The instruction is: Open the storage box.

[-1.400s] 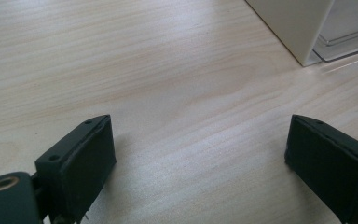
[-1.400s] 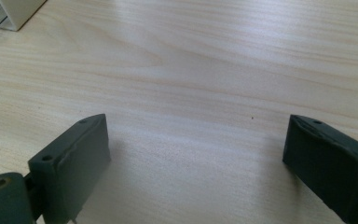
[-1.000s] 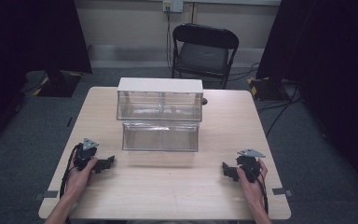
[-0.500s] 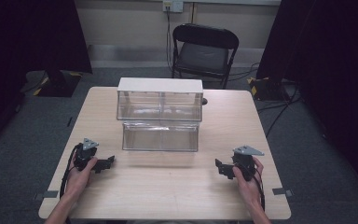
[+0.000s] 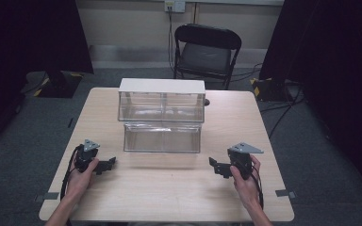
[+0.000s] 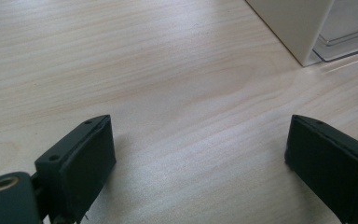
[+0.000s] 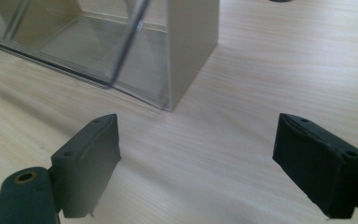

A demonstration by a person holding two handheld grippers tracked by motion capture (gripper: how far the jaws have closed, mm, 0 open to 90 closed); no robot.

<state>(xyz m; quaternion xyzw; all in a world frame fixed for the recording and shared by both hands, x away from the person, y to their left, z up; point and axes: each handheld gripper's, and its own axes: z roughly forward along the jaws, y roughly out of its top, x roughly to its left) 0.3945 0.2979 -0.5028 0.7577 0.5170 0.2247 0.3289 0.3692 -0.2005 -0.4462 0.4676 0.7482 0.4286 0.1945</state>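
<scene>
Both hands are low over the near part of the table (image 5: 169,188), forearms coming in from the near edge. The left hand (image 5: 81,176) sits near the near-left corner, wrapped around the left gripper (image 5: 107,165), which points along the table toward the right. Its jaws stand wide apart in the left gripper view, bare wood between them, nothing held. Ahead of them at the upper right of that view, the white end wall of the box (image 6: 296,25) and a sliver of its clear tray.

Over on the other side, the right hand (image 5: 244,176) holds the right gripper (image 5: 215,165) near the near-right corner, aimed leftward, so the two grippers face each other across the near strip of table. The grey plate (image 5: 246,149) rides on top. Its jaws are spread wide as well, empty, just above the wood in the right gripper view, with the box corner (image 7: 191,42) close ahead and slightly to the left.

The box (image 5: 161,115) stands at the middle of the table, white top, clear walls, its clear drawer (image 5: 162,138) pulled out toward the near edge. It sits between the two grippers and a little beyond them; neither touches it. A chair (image 5: 206,49) stands past the far edge.
</scene>
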